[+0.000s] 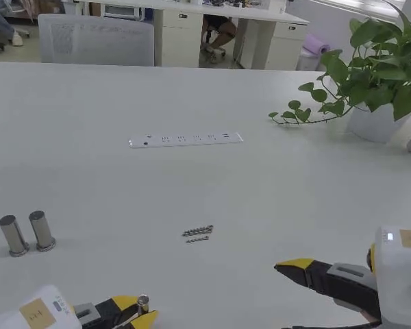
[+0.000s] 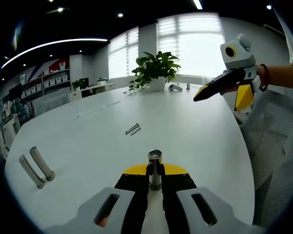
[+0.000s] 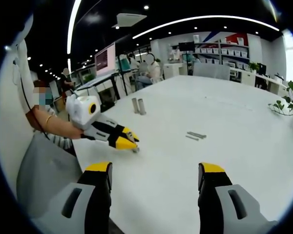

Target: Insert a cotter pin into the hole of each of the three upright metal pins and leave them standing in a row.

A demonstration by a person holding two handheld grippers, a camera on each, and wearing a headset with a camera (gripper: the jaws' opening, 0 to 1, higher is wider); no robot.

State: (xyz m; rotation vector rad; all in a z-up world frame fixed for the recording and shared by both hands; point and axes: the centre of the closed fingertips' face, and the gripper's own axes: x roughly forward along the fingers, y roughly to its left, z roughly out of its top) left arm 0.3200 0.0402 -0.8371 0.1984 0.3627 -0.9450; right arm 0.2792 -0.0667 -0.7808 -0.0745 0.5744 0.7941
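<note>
My left claw [image 2: 155, 171] pinches 1 metal pin [image 2: 155, 157]; my right claw [image 3: 156, 170] hangs spread; 2 more pins [image 1: 41, 230] stand at left.

Left gripper [image 2: 155, 171] sits low, jaws clamped on a metal pin [image 2: 155, 161] — right gripper [image 3: 156, 168] hovers well apart, jaws spread wide.

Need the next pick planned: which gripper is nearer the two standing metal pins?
Left. The left gripper, shut on a third pin, is just right of the standing pins; the right gripper is much farther right.
</note>
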